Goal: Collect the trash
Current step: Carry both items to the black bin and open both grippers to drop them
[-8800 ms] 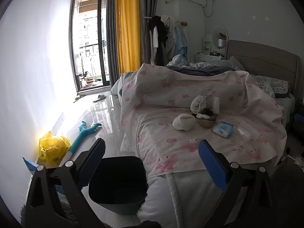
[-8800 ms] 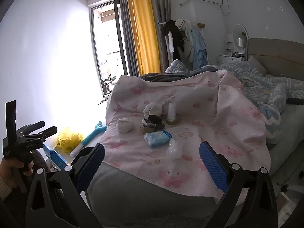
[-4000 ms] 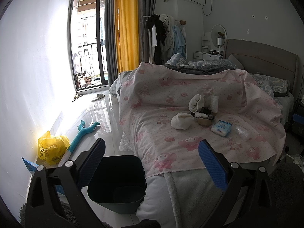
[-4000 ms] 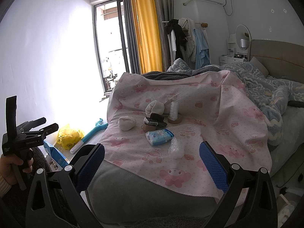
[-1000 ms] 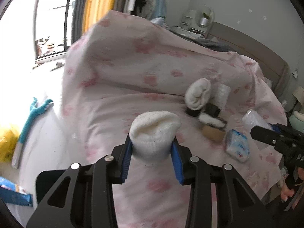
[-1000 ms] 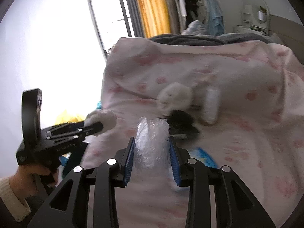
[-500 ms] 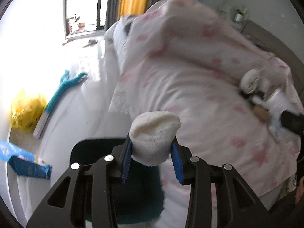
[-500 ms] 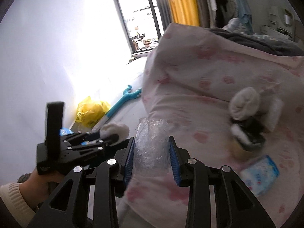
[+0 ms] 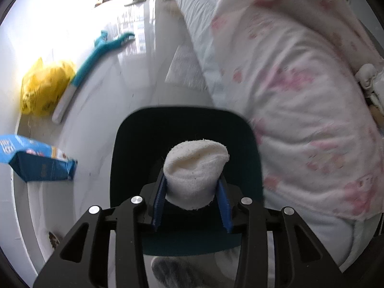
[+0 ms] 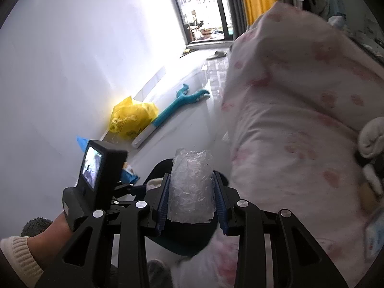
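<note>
Left wrist: left tool (image 9: 192, 206) clamps knitted white sock (image 9: 195, 170) above dark bin (image 9: 244, 144).

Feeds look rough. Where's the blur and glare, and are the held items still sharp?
Left wrist: white sock in the left gripper sharp; bedspread and floor smeared, window glare top left. Right wrist: crumpled plastic in the right gripper sharp; wall blown out, bed blurred.
</note>
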`<state>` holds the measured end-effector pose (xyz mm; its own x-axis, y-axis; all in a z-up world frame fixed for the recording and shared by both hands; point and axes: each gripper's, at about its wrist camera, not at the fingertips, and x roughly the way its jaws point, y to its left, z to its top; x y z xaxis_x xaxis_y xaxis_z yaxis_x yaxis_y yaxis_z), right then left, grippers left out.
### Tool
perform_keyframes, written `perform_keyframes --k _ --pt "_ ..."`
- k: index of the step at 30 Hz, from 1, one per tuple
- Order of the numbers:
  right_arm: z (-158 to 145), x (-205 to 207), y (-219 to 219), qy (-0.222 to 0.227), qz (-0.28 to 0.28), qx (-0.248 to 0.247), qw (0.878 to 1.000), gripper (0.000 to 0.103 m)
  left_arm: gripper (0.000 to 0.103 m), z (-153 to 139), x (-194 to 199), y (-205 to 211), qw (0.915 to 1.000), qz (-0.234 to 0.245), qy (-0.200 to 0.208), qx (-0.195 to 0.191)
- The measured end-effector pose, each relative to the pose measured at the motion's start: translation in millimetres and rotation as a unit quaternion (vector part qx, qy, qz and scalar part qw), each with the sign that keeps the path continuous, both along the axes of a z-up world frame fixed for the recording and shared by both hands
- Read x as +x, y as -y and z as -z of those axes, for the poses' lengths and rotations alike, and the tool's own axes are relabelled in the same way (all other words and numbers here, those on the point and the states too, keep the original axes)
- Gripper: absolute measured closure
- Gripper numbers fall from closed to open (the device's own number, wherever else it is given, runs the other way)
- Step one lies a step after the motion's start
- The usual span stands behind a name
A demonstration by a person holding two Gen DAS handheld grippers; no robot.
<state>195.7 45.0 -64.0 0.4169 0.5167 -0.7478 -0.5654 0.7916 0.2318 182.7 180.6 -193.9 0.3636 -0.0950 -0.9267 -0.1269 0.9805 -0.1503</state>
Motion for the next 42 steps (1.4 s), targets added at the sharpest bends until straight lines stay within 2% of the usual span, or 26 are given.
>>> perform_keyframes --k 2,5,9,12,15,18,22,27,29,32,37,40,42 --pt "4 0 -11 -0.008 -0.004 -0.002 1.000 0.068 0.054 6 -3 -5 0.9999 -0.003 -0.014 -0.004" --pt "12 2 -27 -0.021 -0.008 -0.004 1.000 0.068 0.040 11 -6 -15 0.9996 -0.010 -0.026 -0.005" --pt "20 5 -38 -0.036 -0.009 -0.006 0.999 0.068 0.035 2 -14 -28 0.9997 -0.020 -0.013 -0.002" --pt "28 7 -47 -0.047 -0.012 -0.013 0.999 0.068 0.028 -12 -22 -41 0.9996 -0.028 0.008 0.007" --pt "37 7 -57 -0.054 -0.015 -0.023 0.998 0.068 0.027 -28 -32 -52 0.9977 -0.035 0.047 0.033" --pt "50 11 -63 -0.067 -0.012 -0.032 0.997 0.068 0.026 -44 -42 -67 0.9944 -0.049 0.087 0.034" --pt "68 13 -73 -0.084 -0.010 -0.046 0.995 0.068 0.024 -66 -55 -83 0.9881 -0.061 0.137 0.035" --pt "90 16 -87 -0.098 -0.008 -0.061 0.993 0.068 0.019 -92 -71 -90 0.9772 -0.069 0.192 0.060" --pt "97 16 -91 -0.105 -0.008 -0.067 0.992 0.067 0.017 -99 -74 -89 0.9742 -0.065 0.207 0.062" --pt "110 15 -96 -0.113 -0.009 -0.080 0.990 0.067 0.009 -115 -80 -84 0.9680 -0.054 0.235 0.069" --pt "134 14 -102 -0.127 -0.008 -0.107 0.986 0.066 0.008 -144 -89 -78 0.9541 -0.040 0.282 0.092" --pt "144 13 -101 -0.130 -0.009 -0.126 0.983 0.052 0.007 -161 -97 -76 0.9429 -0.039 0.316 0.097" --pt "146 12 -101 -0.129 -0.010 -0.133 0.983 0.047 0.007 -168 -99 -75 0.9400 -0.040 0.327 0.090"
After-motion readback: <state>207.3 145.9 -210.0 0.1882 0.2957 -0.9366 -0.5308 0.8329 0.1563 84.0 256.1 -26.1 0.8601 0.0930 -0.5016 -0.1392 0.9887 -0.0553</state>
